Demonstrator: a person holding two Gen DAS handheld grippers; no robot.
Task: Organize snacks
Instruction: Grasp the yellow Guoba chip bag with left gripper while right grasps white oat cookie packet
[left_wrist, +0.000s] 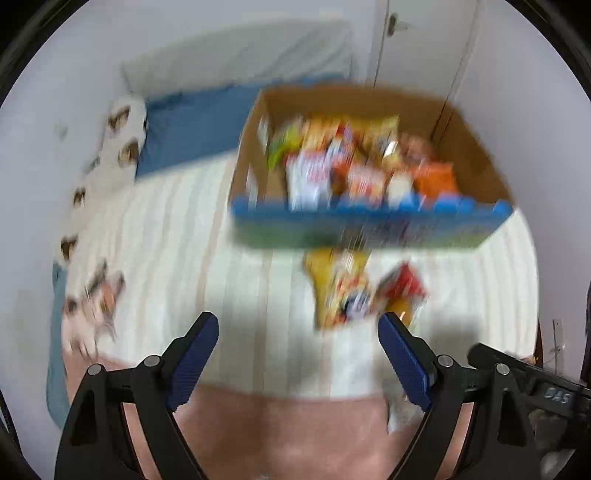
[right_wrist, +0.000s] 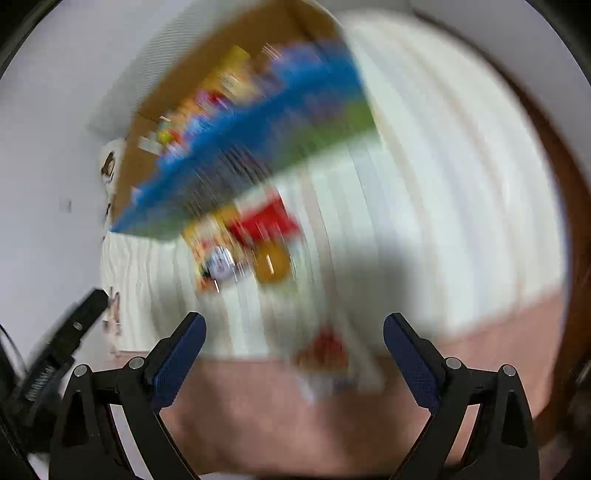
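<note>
A cardboard box (left_wrist: 476, 147) with a blue and green front (right_wrist: 258, 147) stands on the bed, filled with several colourful snack packets (left_wrist: 354, 166). In front of it lie a yellow packet (left_wrist: 336, 288) (right_wrist: 218, 254) and a red packet (left_wrist: 402, 284) (right_wrist: 269, 221) on the white striped blanket. Another red and white packet (right_wrist: 325, 354) lies nearer the right gripper. My left gripper (left_wrist: 297, 325) is open and empty, just short of the loose packets. My right gripper (right_wrist: 293, 325) is open and empty too. Both views are blurred.
The white striped blanket (left_wrist: 184, 240) covers the bed, with a pink sheet (left_wrist: 280, 432) at the near edge. A blue pillow (left_wrist: 195, 122) and a patterned pillow (left_wrist: 118, 147) lie at the far left. A white wall and a door (left_wrist: 417, 40) stand behind.
</note>
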